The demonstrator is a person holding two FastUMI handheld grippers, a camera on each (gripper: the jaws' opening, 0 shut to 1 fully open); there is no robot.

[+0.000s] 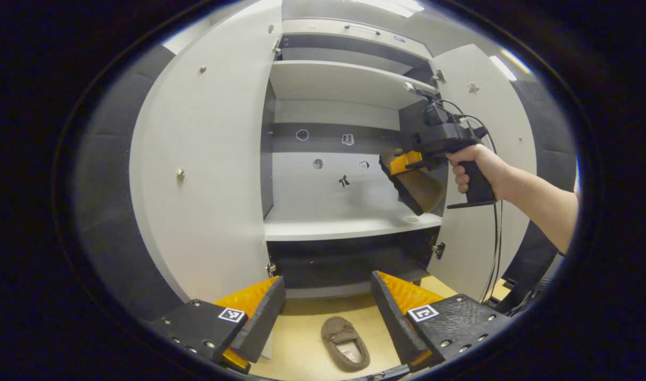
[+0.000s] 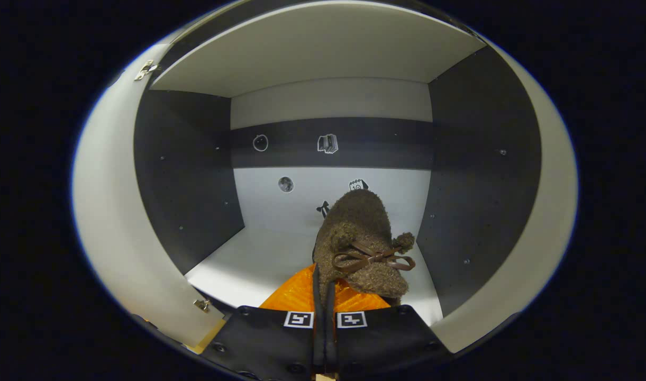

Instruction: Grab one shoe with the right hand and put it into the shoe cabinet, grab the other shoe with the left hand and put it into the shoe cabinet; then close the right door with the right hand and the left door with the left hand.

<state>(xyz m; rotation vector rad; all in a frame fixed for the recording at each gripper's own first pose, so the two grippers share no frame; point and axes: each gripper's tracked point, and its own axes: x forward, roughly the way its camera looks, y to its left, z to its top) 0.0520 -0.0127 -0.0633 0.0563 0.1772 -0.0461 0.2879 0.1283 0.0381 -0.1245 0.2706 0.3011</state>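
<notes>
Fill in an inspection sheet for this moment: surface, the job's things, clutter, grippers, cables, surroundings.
Surface: pale floor in front of the cabinet; middle shelf bare.
Job's things: one brown shoe held at the middle compartment's opening, above the shelf; second shoe lies on the floor. Left door and right door both open.
Clutter: nothing seen.
Grippers: right gripper shut on the shoe; left gripper open, holding nothing, above the floor shoe.
Cables: black cables hang from the right gripper beside the right door.
Surroundings: small stickers on the cabinet's back panel; a hand holds the right gripper.
</notes>
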